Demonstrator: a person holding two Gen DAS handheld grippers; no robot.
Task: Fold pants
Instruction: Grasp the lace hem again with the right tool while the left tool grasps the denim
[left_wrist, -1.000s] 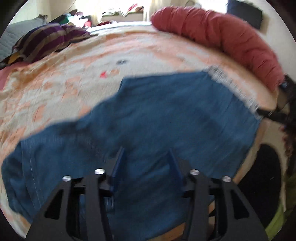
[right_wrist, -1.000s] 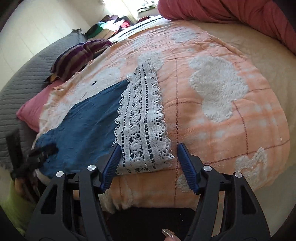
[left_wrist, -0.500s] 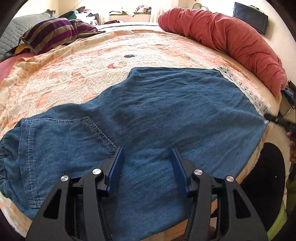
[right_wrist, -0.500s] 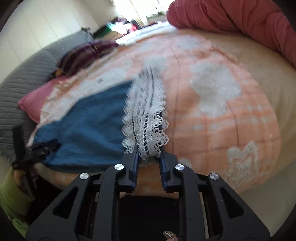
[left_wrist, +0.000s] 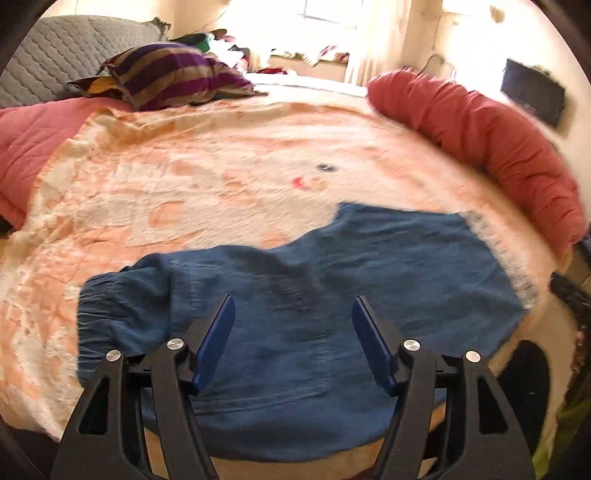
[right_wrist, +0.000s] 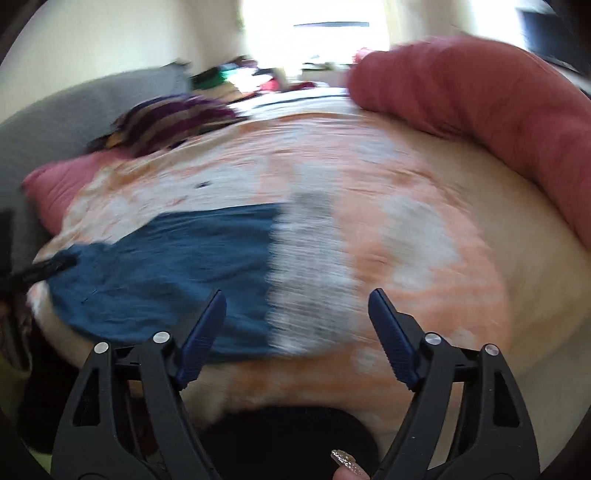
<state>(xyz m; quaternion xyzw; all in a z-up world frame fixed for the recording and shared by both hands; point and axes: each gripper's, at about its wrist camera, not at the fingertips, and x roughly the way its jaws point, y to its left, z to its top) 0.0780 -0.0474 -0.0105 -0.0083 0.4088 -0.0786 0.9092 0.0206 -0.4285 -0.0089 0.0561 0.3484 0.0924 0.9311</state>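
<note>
**A:** While both frames are smeared, left wrist view first: where are the pants?

**B:** Blue pants lie flat on the near edge of the orange-and-white bedspread. Elastic waistband bunched at the picture's left end, white lace hem at the right end.

**A:** Left gripper?

**B:** Left gripper hangs over the middle of the pants, blue pads spread and opening further. Denim shows behind the gap, but the pads press on nothing.

**A:** Around the pants?

**B:** Red bolster well beyond the hem end. Striped pillow and grey quilted cushion at the far side of the bedspread.

**A:** Right wrist view?

**B:** Same pants, seen from the hem end. Lace hem is heavily blurred, lying flat on the bedspread. Right gripper hovers above the hem, pads wide apart and opening; no cloth pinched between them.

**A:** Anything else?

**B:** Other gripper's black tip sits at the far end of the pants. Glittery fingernail at the bottom edge, below the gripper. Red bolster well past the hem.
</note>
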